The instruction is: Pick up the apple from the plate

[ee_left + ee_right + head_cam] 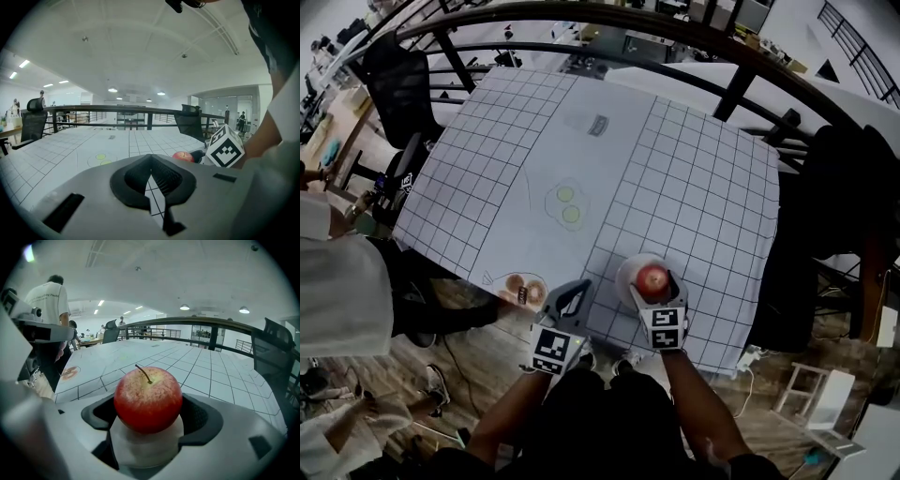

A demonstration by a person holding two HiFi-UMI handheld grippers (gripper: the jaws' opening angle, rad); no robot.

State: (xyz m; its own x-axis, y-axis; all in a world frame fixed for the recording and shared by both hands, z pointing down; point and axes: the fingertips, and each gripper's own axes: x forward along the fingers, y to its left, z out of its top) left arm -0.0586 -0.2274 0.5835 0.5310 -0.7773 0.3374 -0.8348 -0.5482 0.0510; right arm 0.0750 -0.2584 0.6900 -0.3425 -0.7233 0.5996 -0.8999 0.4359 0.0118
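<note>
A red apple (652, 277) with a brown stem sits on a small white plate (628, 272) near the front edge of the grid-patterned table (694, 169). My right gripper (656, 286) reaches in from the front with its black jaws pressed to both sides of the apple (148, 399); the plate (145, 446) shows just beneath it. My left gripper (578, 287) hovers at the table's front edge, left of the plate, shut with nothing in it. From the left gripper view, its tips (151, 159) meet and the apple (183, 156) lies ahead to the right.
Drawn on the cloth are two yellow-green circles (567, 204) mid-table and a donut picture (525, 288) at the front left. A dark railing (581, 14) curves behind the table. Black chairs (394, 84) stand at the left; a person in white (333, 291) stands nearby.
</note>
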